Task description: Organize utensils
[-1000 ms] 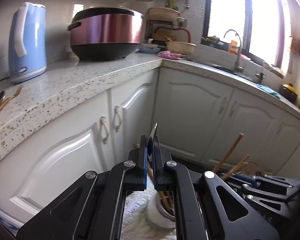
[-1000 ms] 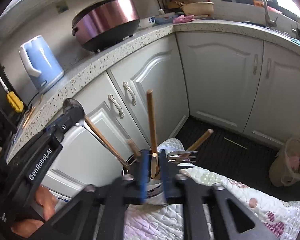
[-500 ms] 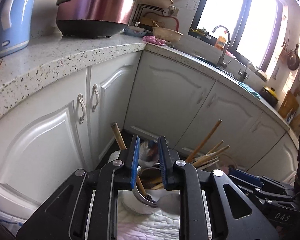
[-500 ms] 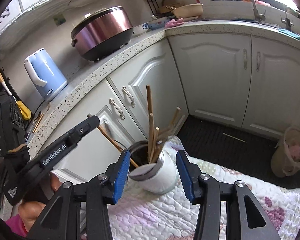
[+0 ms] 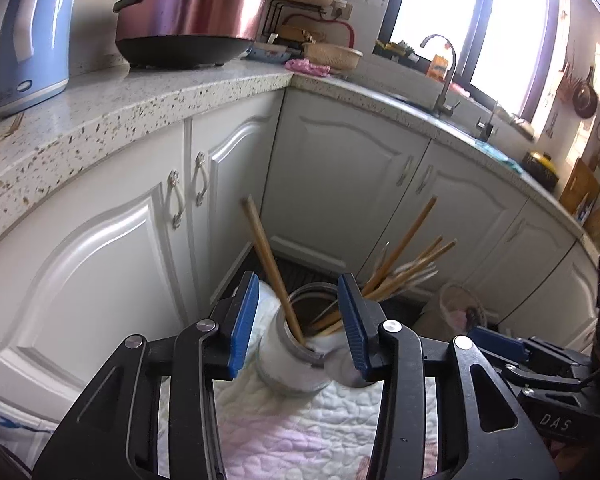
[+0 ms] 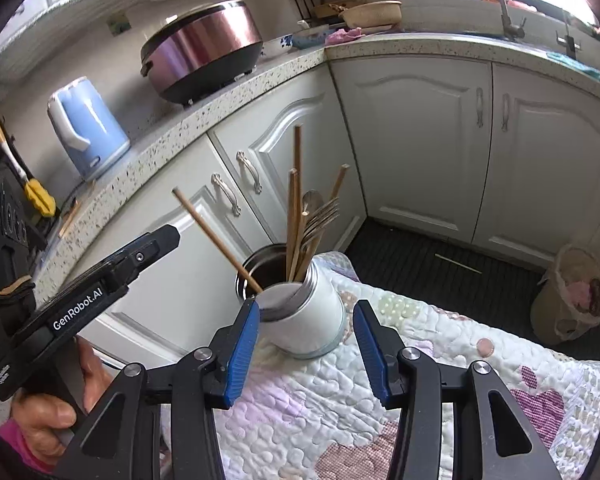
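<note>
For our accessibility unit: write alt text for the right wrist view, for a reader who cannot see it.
An open right gripper hangs just short of a white utensil holder that holds chopsticks and forks and stands on a quilted cloth. The left gripper reaches in from the left; white kitchen cabinets fill the background.

"GenRobot.AI" on left tongs [image 6: 152, 248], "DAS" on right tongs [image 5: 496, 338]

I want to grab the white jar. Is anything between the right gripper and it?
Nothing visible. The right gripper is open, and the jar stands on the quilt just ahead of its fingers.
</note>
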Demonstrator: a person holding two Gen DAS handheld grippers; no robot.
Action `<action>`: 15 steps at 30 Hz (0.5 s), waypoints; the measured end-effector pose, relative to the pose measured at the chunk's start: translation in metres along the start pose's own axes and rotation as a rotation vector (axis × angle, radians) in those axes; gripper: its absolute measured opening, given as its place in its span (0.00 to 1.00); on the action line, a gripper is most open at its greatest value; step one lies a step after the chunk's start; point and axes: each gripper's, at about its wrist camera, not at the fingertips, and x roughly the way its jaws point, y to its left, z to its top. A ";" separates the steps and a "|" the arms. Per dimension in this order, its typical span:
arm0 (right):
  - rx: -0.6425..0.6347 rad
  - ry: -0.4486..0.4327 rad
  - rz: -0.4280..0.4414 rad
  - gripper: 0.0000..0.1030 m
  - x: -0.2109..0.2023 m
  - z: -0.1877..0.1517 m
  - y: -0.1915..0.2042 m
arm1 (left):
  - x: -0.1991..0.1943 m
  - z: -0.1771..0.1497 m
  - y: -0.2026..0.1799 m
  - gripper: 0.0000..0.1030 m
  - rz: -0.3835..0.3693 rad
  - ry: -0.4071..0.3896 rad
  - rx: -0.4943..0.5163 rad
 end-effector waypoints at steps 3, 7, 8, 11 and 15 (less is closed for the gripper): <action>-0.032 -0.010 -0.034 0.45 0.000 -0.006 0.011 | -0.002 -0.006 0.000 0.46 0.028 0.015 0.010; -0.053 -0.029 -0.072 0.46 -0.002 -0.013 0.021 | -0.007 -0.012 -0.003 0.48 0.053 0.024 0.024; -0.058 -0.037 -0.082 0.46 -0.003 -0.015 0.023 | -0.009 -0.013 -0.004 0.48 0.061 0.024 0.030; -0.063 -0.063 -0.103 0.53 -0.008 -0.019 0.028 | -0.015 -0.019 -0.005 0.48 0.086 0.026 0.051; -0.066 -0.094 -0.120 0.56 -0.016 -0.022 0.033 | -0.020 -0.025 -0.006 0.48 0.103 0.042 0.062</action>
